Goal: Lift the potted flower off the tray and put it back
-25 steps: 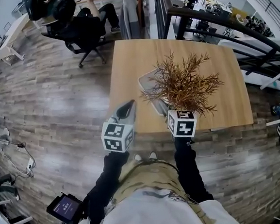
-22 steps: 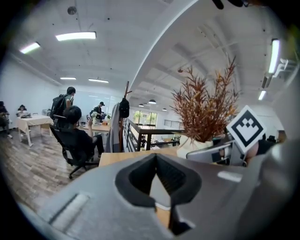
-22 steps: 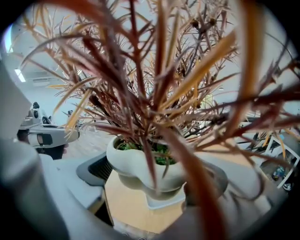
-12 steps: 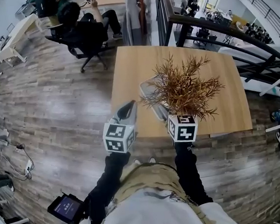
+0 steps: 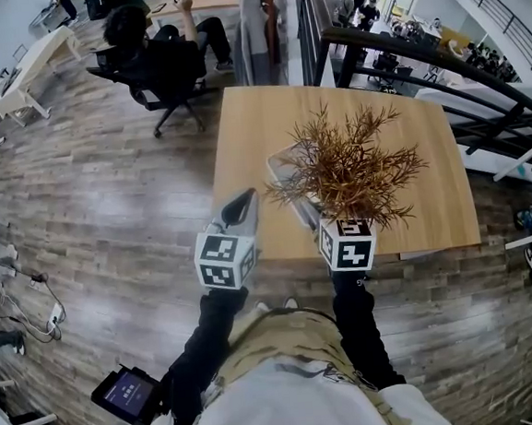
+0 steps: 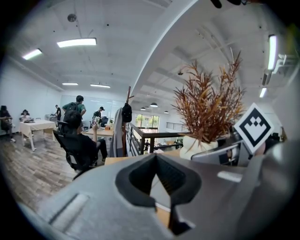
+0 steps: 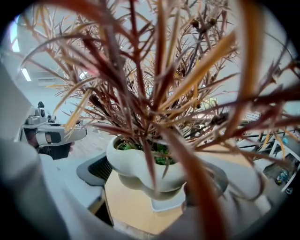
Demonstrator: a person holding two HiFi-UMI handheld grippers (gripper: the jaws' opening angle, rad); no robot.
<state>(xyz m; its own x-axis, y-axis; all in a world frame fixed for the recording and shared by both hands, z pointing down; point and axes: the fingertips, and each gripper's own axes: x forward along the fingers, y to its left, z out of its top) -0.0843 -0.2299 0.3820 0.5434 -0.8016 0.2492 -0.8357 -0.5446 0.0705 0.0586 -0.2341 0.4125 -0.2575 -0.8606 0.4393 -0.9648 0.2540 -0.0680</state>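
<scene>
The potted flower (image 5: pixel 350 167), a bush of dry brown twigs in a white pot (image 7: pixel 140 164), hangs over the near part of the wooden table (image 5: pixel 249 125). My right gripper (image 5: pixel 327 214) is shut on the pot, one jaw on each side of it (image 7: pixel 154 180). The pale grey tray (image 5: pixel 277 157) lies on the table under and to the left of the plant, and its corner shows below the raised pot (image 7: pixel 166 205). My left gripper (image 5: pixel 244 202) hovers at the table's near left edge, shut and holding nothing (image 6: pixel 161 180). The pot (image 6: pixel 199 143) stands to its right.
A person sits in an office chair (image 5: pixel 155 59) on the wood floor beyond the table's far left corner. A dark railing (image 5: pixel 399 38) runs behind the table's far right side. More desks and people (image 6: pixel 70 117) are farther off.
</scene>
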